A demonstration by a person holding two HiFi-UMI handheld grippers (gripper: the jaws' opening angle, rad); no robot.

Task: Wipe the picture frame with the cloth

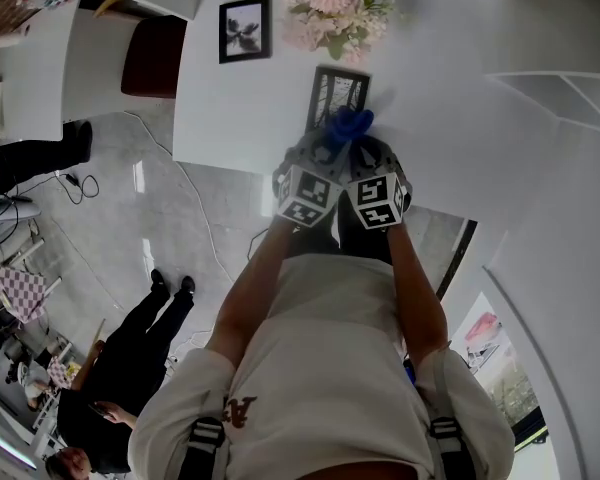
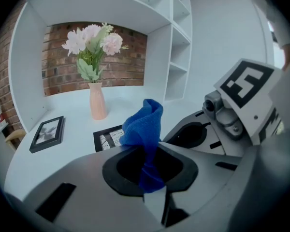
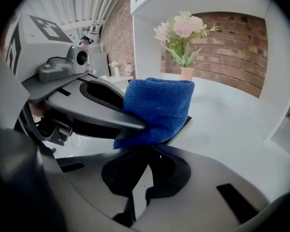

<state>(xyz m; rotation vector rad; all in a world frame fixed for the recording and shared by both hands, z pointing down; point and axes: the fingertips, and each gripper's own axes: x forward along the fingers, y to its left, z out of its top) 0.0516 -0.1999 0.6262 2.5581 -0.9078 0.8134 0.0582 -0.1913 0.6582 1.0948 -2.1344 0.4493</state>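
A blue cloth (image 1: 346, 125) hangs bunched between my two grippers, just above a black picture frame (image 1: 338, 92) lying flat on the white table (image 1: 230, 108). My left gripper (image 2: 150, 174) is shut on the blue cloth (image 2: 146, 129), which stands up out of its jaws and hides part of the picture frame (image 2: 108, 138). My right gripper (image 3: 144, 161) sits close beside it on the right, jaws closed together, with the cloth (image 3: 159, 108) just in front of them. In the right gripper view the left gripper's finger (image 3: 94, 111) presses into the cloth's side.
A second black frame (image 1: 245, 30) lies further left on the table, next to a pink vase (image 2: 97, 102) of pale flowers (image 1: 332, 8). White shelving (image 2: 176, 57) and a brick wall stand behind. A person in black (image 1: 130, 363) stands on the floor to my left.
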